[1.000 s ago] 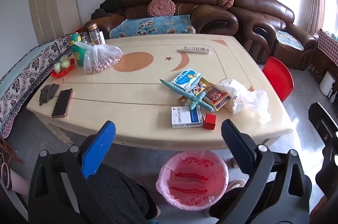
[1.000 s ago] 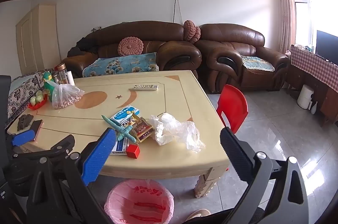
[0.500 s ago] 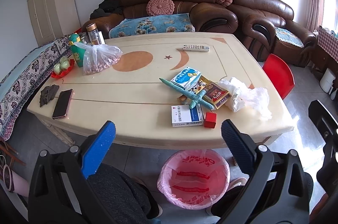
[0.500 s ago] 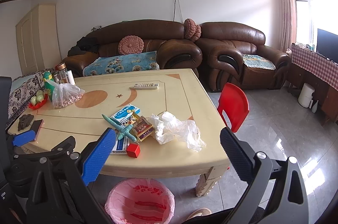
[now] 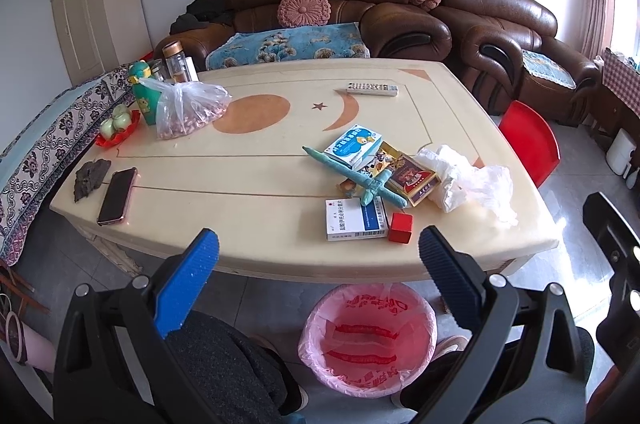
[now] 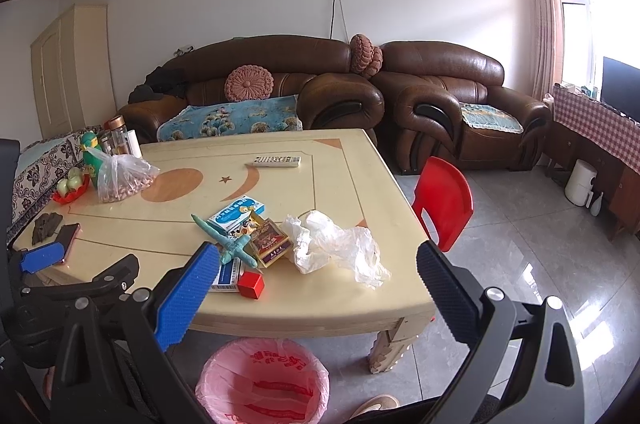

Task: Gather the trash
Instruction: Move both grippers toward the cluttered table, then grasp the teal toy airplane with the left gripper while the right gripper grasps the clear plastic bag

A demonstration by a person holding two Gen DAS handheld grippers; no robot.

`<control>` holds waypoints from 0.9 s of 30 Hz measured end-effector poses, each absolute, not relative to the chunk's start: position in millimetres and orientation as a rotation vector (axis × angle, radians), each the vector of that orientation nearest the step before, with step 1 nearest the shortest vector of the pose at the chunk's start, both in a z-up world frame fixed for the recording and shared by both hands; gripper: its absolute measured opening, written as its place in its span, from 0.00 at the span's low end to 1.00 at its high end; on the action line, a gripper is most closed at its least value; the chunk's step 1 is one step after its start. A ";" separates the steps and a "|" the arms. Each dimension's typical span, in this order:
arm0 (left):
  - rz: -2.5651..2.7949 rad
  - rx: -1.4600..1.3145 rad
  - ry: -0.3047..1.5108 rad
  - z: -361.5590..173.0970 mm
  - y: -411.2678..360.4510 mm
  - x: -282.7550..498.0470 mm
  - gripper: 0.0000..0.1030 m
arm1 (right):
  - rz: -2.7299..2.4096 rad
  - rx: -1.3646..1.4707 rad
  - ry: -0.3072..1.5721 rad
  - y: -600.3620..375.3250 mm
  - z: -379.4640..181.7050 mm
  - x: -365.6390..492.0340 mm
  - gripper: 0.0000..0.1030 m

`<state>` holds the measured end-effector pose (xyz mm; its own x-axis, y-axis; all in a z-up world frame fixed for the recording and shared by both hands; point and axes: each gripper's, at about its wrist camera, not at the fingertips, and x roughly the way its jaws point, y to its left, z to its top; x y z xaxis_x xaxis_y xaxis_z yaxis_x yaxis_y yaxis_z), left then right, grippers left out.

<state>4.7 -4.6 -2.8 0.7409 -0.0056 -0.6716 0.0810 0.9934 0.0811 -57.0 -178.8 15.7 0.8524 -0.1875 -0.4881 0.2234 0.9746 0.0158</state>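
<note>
A cream table holds a litter pile near its front right: a white-blue medicine box, a small red box, a teal toy plane, a blue box, a dark red packet and a crumpled white plastic bag. A bin with a pink liner stands on the floor below the table's front edge. My left gripper and right gripper are open and empty, held before the table edge.
At the table's left are a phone, a dark lump, a bag of nuts, a green bottle and a red fruit dish. A remote lies at the back. A red chair stands right; brown sofas behind.
Both grippers have drifted slightly towards the table; the table and bin look a little nearer. Nothing on the table has moved.
</note>
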 end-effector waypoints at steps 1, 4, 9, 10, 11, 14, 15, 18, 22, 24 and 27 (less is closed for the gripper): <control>-0.049 0.106 0.737 -3.2 -4.4 5.7 0.95 | -0.219 0.068 0.507 -179.0 15.1 -54.9 0.94; -0.061 0.101 0.748 -5.0 -3.5 9.9 0.95 | -0.209 0.058 0.523 -180.7 8.3 -46.7 0.94; -0.071 0.068 0.788 -19.4 2.4 27.6 0.95 | -0.201 0.051 0.550 -189.0 -2.8 -31.3 0.94; -0.066 0.074 0.793 -21.6 0.7 30.0 0.95 | -0.196 0.058 0.558 -191.7 -5.8 -28.5 0.94; -0.055 0.086 0.799 -24.1 0.0 32.9 0.95 | -0.193 0.062 0.563 -193.4 -7.4 -25.7 0.94; -0.054 0.084 0.818 -31.0 -0.3 41.0 0.95 | -0.195 0.075 0.581 -202.4 -15.3 -15.9 0.94; -0.056 0.078 0.823 -33.1 -0.3 43.5 0.95 | -0.198 0.079 0.584 -203.5 -17.6 -13.5 0.94; -0.073 0.073 0.831 -38.9 -1.8 50.5 0.95 | -0.188 0.109 0.599 -212.6 -25.8 -4.9 0.94; -0.095 0.107 0.827 -46.7 -10.1 58.4 0.95 | -0.200 0.115 0.626 -219.8 -39.1 8.1 0.94; -0.098 0.131 0.813 -46.9 -13.2 59.1 0.95 | -0.198 0.111 0.634 -221.5 -44.2 14.0 0.94; -0.140 0.128 0.837 -53.8 -15.1 67.0 0.95 | -0.211 0.094 0.649 -225.0 -53.6 23.4 0.94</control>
<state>67.0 -15.1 -53.8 0.6614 -0.0728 -0.7465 0.1738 0.9831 0.0582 23.4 -225.0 -53.6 0.7763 -0.1654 -0.6083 0.2241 0.9743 0.0210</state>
